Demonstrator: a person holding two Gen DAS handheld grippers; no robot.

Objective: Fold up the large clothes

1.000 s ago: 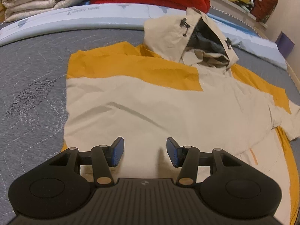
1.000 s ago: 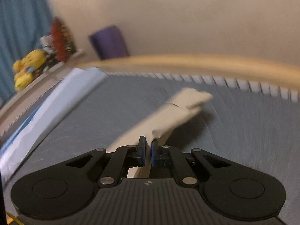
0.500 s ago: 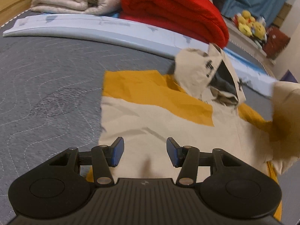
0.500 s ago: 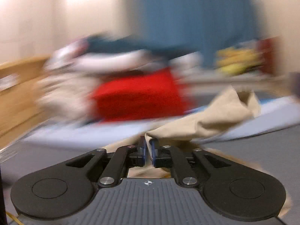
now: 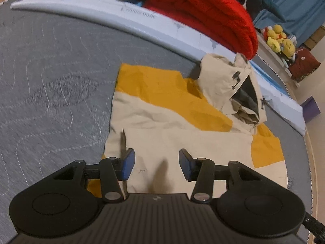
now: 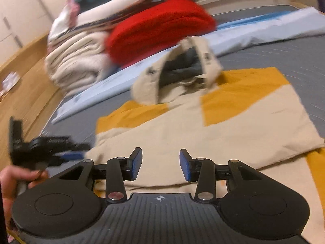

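The cream-and-yellow jacket (image 5: 182, 142) lies flat on the grey mattress (image 5: 50, 81), mid-frame, hood (image 5: 233, 85) toward the upper right. Your right gripper (image 6: 160, 163) has just been opening, nothing between its pads, cloth underneath. Your left gripper (image 5: 155, 162) hangs released over the hem. Red blanket (image 5: 203, 12) sits up top.

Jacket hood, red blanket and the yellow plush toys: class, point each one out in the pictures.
Jacket hood (image 5: 227, 79): left wrist view, on its beige outer side.
Red blanket (image 5: 199, 10): left wrist view, on the top fold.
Yellow plush toys (image 5: 280, 38): left wrist view, on the middle toy.
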